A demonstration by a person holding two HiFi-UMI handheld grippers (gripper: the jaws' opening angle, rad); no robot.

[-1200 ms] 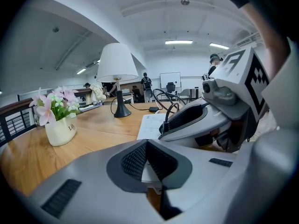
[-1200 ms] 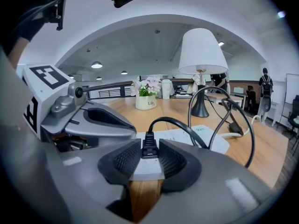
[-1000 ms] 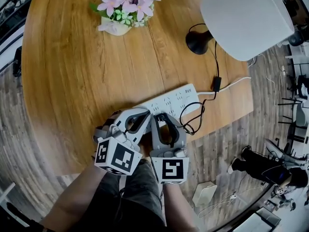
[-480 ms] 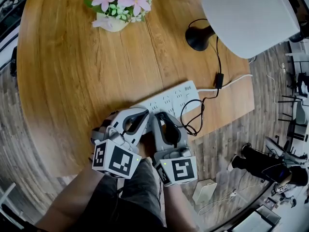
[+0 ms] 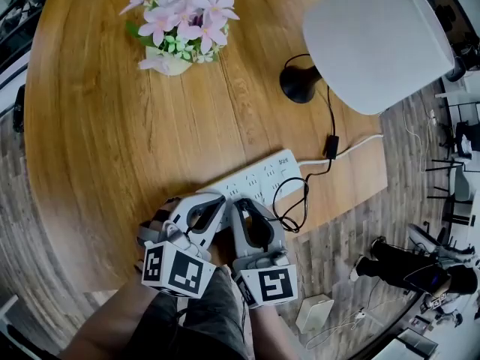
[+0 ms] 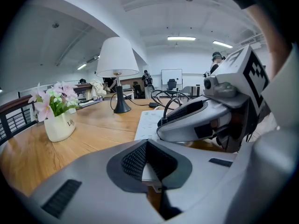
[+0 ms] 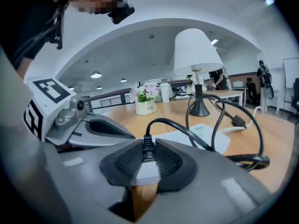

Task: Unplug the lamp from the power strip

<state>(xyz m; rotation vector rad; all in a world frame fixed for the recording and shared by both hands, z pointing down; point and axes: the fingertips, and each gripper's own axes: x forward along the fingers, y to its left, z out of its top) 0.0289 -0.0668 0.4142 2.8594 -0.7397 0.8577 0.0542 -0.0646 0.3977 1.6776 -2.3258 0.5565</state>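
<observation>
A white power strip (image 5: 259,180) lies on the round wooden table (image 5: 97,126) near its front edge. The lamp (image 5: 375,40) stands at the back right, and its black cord (image 5: 289,201) loops down to the strip's near end. My right gripper (image 7: 147,155) is shut on the black lamp plug (image 7: 147,146), with the cord (image 7: 187,130) rising from between the pads. My left gripper (image 6: 148,164) is shut on the near end of the strip (image 6: 149,120). In the head view both grippers, left (image 5: 216,201) and right (image 5: 244,205), sit side by side at that end.
A white pot of pink flowers (image 5: 176,25) stands at the back of the table. The strip's white cable (image 5: 360,145) runs off the right edge. An inline switch (image 5: 328,147) hangs on the lamp cord. A person (image 5: 409,265) is on the wooden floor to the right.
The view has shifted a little, so the table's objects sit slightly lower and to the left. Both grippers have stayed at the strip's near end.
</observation>
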